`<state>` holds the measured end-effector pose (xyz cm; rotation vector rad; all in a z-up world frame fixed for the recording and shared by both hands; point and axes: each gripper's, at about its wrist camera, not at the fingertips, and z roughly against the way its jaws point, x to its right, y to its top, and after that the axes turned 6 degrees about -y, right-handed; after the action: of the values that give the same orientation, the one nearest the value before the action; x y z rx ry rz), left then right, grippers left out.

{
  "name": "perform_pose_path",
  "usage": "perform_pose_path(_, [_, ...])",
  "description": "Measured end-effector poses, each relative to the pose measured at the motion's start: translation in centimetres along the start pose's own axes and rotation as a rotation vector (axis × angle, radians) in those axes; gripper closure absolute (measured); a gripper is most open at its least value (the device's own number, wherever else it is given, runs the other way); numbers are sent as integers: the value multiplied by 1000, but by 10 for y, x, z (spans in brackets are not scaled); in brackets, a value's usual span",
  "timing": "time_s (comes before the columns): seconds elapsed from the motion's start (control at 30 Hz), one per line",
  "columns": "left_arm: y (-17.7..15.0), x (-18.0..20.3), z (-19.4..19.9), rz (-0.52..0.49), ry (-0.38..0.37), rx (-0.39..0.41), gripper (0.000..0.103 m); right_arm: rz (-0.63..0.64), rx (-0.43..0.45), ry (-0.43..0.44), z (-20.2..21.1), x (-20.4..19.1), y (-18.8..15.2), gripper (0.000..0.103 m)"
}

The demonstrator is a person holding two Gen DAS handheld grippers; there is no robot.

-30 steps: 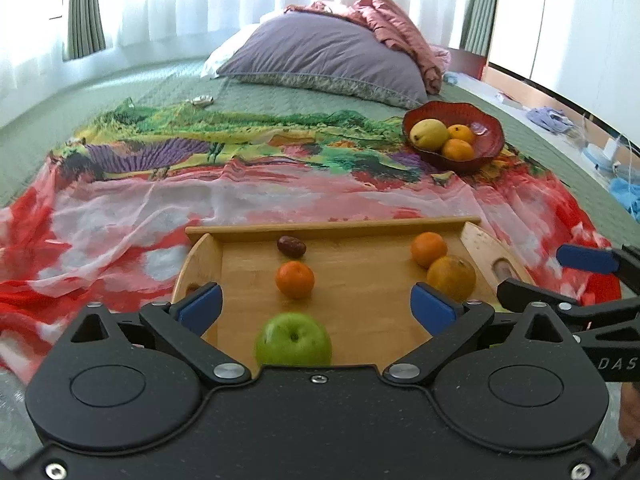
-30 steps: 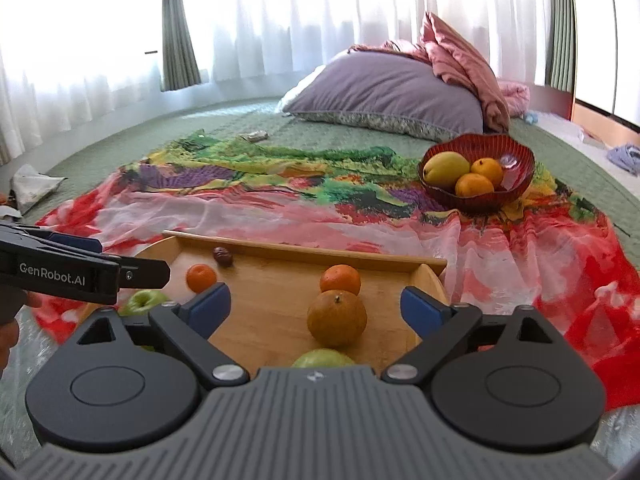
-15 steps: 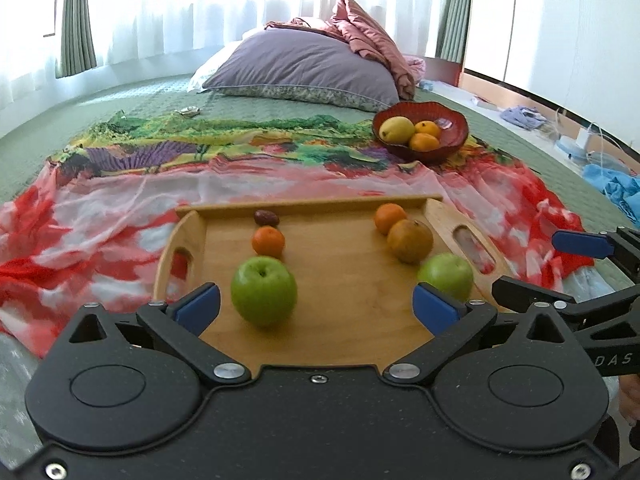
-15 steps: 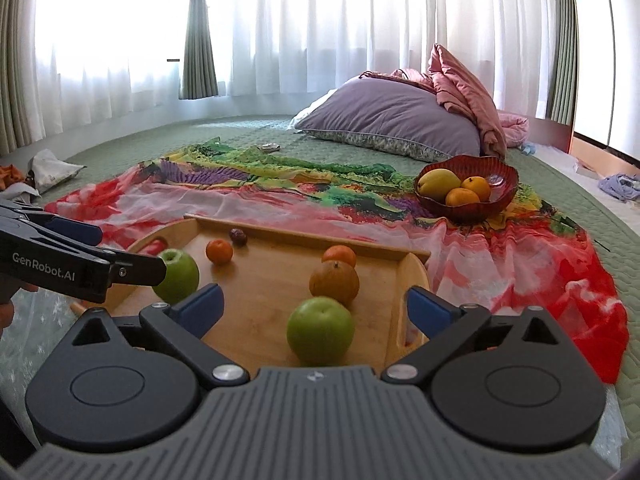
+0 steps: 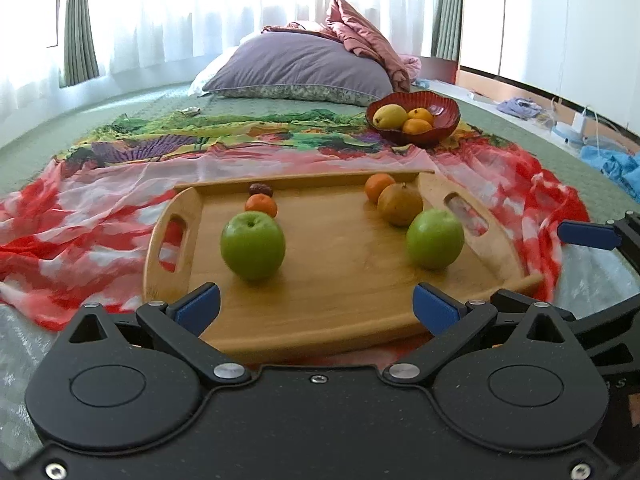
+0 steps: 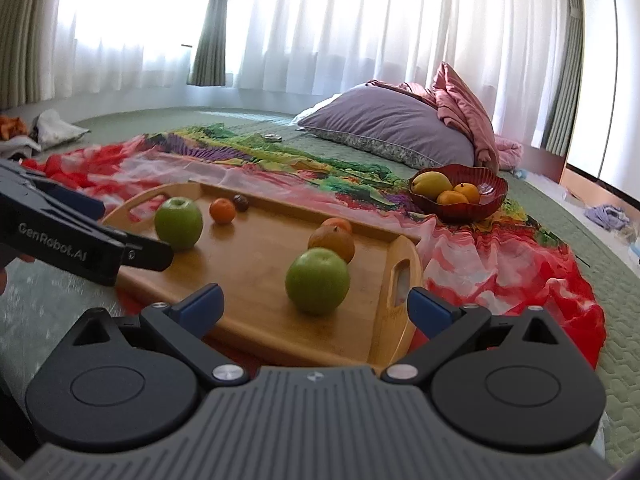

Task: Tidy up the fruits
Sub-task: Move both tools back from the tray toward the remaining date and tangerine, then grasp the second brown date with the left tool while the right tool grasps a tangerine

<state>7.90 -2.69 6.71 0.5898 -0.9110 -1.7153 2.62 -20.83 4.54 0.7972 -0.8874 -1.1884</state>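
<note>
Left tongs [image 5: 316, 308] stand wide apart, holding nothing, above the near edge of the wooden tray [image 5: 340, 300]. Right tongs [image 6: 314, 306] likewise wide and empty at the tray's right end. On the tray: two green apples [image 5: 253, 246] [image 5: 435, 239], a brownish orange [image 5: 400, 205] touching a small orange [image 5: 379, 187], another small orange [image 5: 261, 205] beside a dark date [image 5: 260, 189]. The red bowl [image 5: 444, 122] (three fruits inside) sits well beyond, on the patterned cloth [image 5: 100, 216] over the bed.

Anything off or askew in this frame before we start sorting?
Nothing spilled or damaged. The fruit sits loose in two clusters on the wooden tray, which lies on a rumpled scarf on the bed. The red bowl already holds three fruits. Both grippers are open and empty.
</note>
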Motion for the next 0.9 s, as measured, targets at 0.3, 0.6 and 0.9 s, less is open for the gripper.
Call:
perform_pose_path(0.3, [-27, 5, -3, 11, -1, -16, 0, 61, -7, 13, 9, -19, -25, 3])
perform_pose_path(0.6, [-41, 15, -5, 10, -25, -27, 0, 15, -34, 12, 11, -20, -43, 13])
perform_pose_path(0.9, [-50, 22, -9, 5, -30, -34, 5, -16, -32, -4, 14, -21, -56, 20])
